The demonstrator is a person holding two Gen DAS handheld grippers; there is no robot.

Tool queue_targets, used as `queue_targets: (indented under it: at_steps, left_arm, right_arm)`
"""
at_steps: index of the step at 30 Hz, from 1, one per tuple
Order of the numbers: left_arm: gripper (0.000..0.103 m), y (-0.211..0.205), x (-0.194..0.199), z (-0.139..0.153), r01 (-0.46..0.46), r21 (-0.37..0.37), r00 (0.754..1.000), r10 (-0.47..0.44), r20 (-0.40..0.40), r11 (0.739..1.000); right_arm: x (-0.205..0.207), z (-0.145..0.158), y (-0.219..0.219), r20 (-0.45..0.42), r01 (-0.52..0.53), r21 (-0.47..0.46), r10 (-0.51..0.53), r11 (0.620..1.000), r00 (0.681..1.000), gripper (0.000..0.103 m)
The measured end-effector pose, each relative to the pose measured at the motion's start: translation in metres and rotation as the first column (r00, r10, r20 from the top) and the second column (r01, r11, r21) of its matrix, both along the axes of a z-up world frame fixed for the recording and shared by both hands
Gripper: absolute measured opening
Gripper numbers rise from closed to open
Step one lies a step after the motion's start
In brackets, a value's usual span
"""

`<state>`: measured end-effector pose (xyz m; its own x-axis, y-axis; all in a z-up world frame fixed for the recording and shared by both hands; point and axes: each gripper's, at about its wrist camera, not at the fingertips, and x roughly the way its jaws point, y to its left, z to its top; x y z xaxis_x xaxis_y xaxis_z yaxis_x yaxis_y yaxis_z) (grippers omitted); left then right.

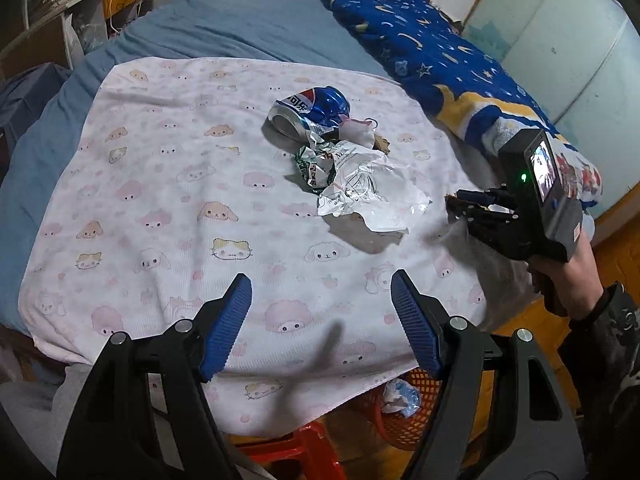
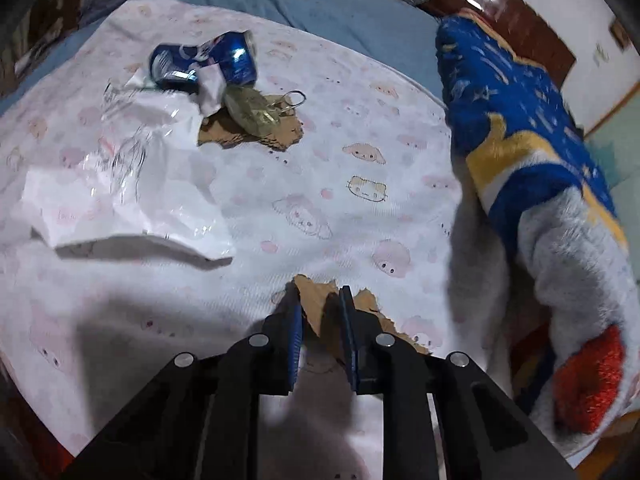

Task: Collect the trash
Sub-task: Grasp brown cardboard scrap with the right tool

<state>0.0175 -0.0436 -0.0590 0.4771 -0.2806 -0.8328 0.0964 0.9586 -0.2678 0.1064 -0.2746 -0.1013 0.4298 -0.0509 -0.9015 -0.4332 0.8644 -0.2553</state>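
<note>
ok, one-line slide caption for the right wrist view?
Right gripper shut on torn cardboard scrap; crushed can and wrapper remain on bed.

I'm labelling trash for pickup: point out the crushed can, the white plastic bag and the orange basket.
crushed can (image 1: 316, 110), left wrist view, blue side.
white plastic bag (image 1: 372, 188), left wrist view, crumpled middle.
orange basket (image 1: 404, 424), left wrist view, mesh wall.

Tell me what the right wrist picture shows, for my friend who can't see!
The right gripper pinches a torn piece of brown cardboard above a white cartoon-print sheet. Farther off lie a crushed blue can and crumpled white wrappers.
</note>
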Motion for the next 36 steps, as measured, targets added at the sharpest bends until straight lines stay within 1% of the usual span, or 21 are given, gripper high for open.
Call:
queue_targets:
  at_steps: [4,6,9,11,16,18,22,28,31,36]
  left_arm:
    - [0.072,0.002,0.005,-0.001,-0.003,-0.017,1.0,0.003,-0.002,1.0]
    - [0.072,0.004,0.009,-0.001,0.003,-0.036,1.0,-0.003,-0.002,0.999]
    - [0.073,0.001,0.018,-0.001,0.021,-0.046,1.0,-0.021,0.002,0.999]
    - [0.076,0.0,0.027,-0.002,0.034,-0.052,0.999,-0.034,-0.004,0.998]
    - [0.078,0.001,0.046,-0.003,0.029,-0.05,1.0,-0.029,-0.005,0.998]
    - [0.078,0.002,0.051,-0.004,0.024,-0.05,1.0,-0.024,-0.009,0.998]
    - [0.078,0.004,0.054,-0.005,0.011,-0.048,1.0,-0.011,-0.01,0.999]
    - [0.079,0.001,0.054,-0.008,0.008,-0.049,1.0,-0.009,-0.014,0.999]
    - [0.079,0.0,0.055,-0.008,0.012,-0.058,1.0,-0.012,-0.009,0.998]
    - [0.08,0.0,0.065,-0.008,0.021,-0.027,1.0,-0.021,0.009,0.999]
  right_arm:
    - [0.005,0.01,-0.015,-0.024,0.071,0.131,-0.068,0.989,0.997,0.018]
    - [0.006,0.016,-0.021,-0.026,0.088,0.173,-0.085,0.981,0.996,0.017]
    - [0.002,0.026,-0.027,-0.027,0.106,0.216,-0.102,0.971,0.994,0.015]
    - [0.0,0.031,-0.032,-0.033,0.118,0.24,-0.114,0.964,0.993,0.014]
    - [-0.001,0.039,-0.046,-0.048,0.153,0.306,-0.145,0.94,0.988,0.013]
    - [0.0,0.038,-0.051,-0.059,0.162,0.316,-0.151,0.935,0.987,0.013]
    - [0.001,0.033,-0.053,-0.065,0.165,0.303,-0.152,0.939,0.986,0.012]
    - [0.0,0.039,-0.052,-0.032,0.183,0.276,-0.181,0.944,0.983,0.007]
    - [-0.003,0.048,-0.055,-0.02,0.183,0.294,-0.186,0.938,0.982,0.006]
    - [-0.009,0.063,-0.063,-0.02,0.201,0.346,-0.207,0.916,0.978,0.005]
